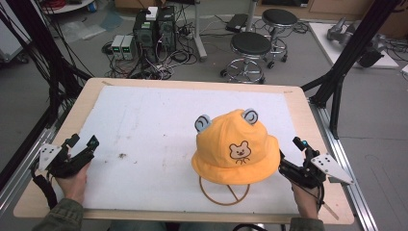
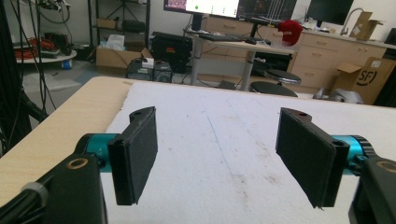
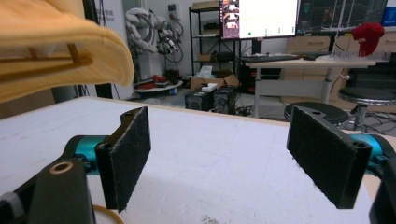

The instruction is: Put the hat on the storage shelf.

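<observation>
A yellow bucket hat (image 1: 235, 147) with grey bear ears and a small bear face sits raised on a wooden ring stand (image 1: 224, 192), right of the white mat's middle. My right gripper (image 1: 290, 155) is just right of the brim, open, with nothing between its jaws. In the right gripper view the gripper (image 3: 219, 140) stands wide open; the hat's brim (image 3: 56, 42) hangs at the upper left and a piece of the ring stand (image 3: 105, 215) shows low down. My left gripper (image 1: 82, 142) rests at the mat's left edge, far from the hat, open and empty (image 2: 217, 140).
The white mat (image 1: 144, 125) covers most of the wooden table (image 1: 91, 91); small dark specks (image 1: 122, 155) lie on it. Beyond the far edge are two black stools (image 1: 250, 45) and computer boxes (image 1: 154, 29) on the floor. Black frame posts (image 1: 337, 72) stand at the right.
</observation>
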Demonstrator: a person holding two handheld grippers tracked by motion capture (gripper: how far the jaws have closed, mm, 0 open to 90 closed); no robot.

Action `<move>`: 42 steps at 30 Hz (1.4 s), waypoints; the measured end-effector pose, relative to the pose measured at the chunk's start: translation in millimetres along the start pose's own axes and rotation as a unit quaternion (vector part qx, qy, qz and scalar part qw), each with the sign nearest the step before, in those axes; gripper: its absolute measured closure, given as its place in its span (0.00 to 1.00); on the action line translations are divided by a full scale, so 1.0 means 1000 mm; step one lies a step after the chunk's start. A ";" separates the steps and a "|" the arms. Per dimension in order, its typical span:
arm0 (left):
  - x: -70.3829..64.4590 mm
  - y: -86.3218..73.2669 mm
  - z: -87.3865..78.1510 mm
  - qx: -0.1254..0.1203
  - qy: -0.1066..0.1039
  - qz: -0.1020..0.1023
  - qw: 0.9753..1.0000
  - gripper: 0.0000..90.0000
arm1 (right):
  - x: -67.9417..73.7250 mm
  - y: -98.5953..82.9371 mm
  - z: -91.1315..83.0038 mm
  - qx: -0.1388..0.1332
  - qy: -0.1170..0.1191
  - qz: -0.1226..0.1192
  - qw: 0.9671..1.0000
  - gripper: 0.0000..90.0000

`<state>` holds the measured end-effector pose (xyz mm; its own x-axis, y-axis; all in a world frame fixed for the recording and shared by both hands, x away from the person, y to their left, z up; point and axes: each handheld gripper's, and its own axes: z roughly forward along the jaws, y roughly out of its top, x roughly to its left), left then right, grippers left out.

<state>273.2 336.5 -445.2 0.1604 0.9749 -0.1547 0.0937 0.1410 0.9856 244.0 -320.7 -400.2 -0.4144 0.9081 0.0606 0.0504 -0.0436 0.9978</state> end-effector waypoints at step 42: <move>0.001 0.000 -0.002 0.002 0.005 0.000 1.000 0.33 | 0.018 -0.029 0.016 0.034 -0.193 0.026 0.980 0.23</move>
<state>271.2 338.3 -445.4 0.1513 0.9763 -0.1549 0.0968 0.1413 0.9852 249.6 -297.0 -428.0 -0.0346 0.9959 0.0833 0.1274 -0.0783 0.9888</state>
